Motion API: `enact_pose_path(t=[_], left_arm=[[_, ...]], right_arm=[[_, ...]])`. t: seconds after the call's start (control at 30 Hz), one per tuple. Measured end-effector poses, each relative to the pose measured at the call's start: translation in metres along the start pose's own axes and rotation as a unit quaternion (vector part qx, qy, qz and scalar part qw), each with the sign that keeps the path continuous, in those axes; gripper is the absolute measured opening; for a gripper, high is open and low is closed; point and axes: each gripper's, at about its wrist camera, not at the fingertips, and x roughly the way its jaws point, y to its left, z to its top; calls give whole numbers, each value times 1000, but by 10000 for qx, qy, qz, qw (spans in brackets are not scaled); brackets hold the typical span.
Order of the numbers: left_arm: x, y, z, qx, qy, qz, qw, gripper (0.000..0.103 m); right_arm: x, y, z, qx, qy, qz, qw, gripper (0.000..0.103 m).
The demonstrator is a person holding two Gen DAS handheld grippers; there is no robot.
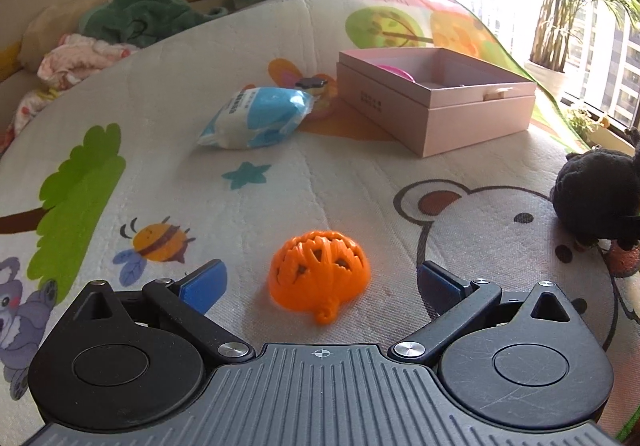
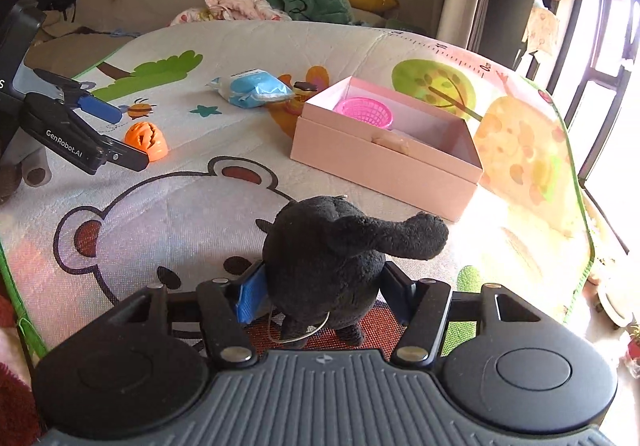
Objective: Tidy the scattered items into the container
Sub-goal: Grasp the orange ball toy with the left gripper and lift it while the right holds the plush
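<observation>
Right now I've got two pickups going at once on the play mat [image 1: 360, 174], w/ the pink box [image 2: 384, 166] sitting open farther ahead as the drop spot. Left tongs [image 1: 320, 282] are spread wide, blue pads [image 1: 204, 282] either side of the orange pumpkin toy [image 1: 320, 274] but not touching it; I'm lined up that way so closing should catch it across its widest part. It's a lattice shell, prob light and a bit springy, so I'd squeeze gently. Right tongs [image 2: 320, 290] are partway closed around the black plush toy [image 2: 332, 258], pads pressed against or just at its sides; from the right wrist view it looks gripped low on the body, trunk-like part pointing toward the box, but I can't tell for sure if it's lifted off the mat. Plush is soft, so the grip could slip if I hold too shallow. Box already has a pink basket [image 2: 366, 112] and a small tan item [image 2: 390, 142] inside, w/ room left nr the front. Blue-and-white packet [image 1: 256, 118] lies just beside the box's left side, not yet picked up. My guess: task is roughly mid-way, three items left outside.
</observation>
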Motion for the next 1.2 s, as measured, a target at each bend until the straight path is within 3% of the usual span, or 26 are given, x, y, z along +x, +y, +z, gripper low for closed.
enact_pose_path(t=[0.13, 0.23, 0.33, 0.4, 0.43, 0.47, 0.63, 0.73, 0.9, 0.97, 1.2], left_arm=[[8, 4, 2, -197, 23, 146, 9997, 103], [12, 6, 3, -322, 15, 139, 9994, 103], [14, 5, 3, -348, 21, 92, 9993, 103], [13, 3, 3, -313, -19, 108, 9994, 100], [13, 2, 4, -297, -20, 107, 9995, 92], [12, 2, 3, -294, -13, 122, 9995, 81], [12, 5, 1, -328, -6, 118, 9994, 76], [12, 4, 1, -301, -5, 41, 9995, 66], [6, -2, 1, -148, -59, 18, 9999, 66], [0, -6, 2, -19, -104, -34, 9999, 66], [-25, -39, 21, 625, -424, -329, 9966, 64]], right_arm=[[0, 4, -4, 86, -103, -25, 9999, 68], [-1, 2, -4, 189, -129, -12, 9997, 81], [-3, 2, -3, 255, -216, -14, 9994, 84], [-1, 1, -2, 353, -221, 44, 9991, 85], [0, 1, -1, 409, -212, 60, 9989, 85], [2, 1, -1, 449, -197, 40, 9988, 85], [8, 0, 0, 565, -184, -110, 9982, 85], [8, -1, 2, 593, -249, -146, 9978, 85], [13, -1, 3, 640, -221, -198, 9975, 84], [14, -2, 4, 641, -159, -196, 9976, 67], [3, -2, 11, 585, -66, -194, 9981, 63]])
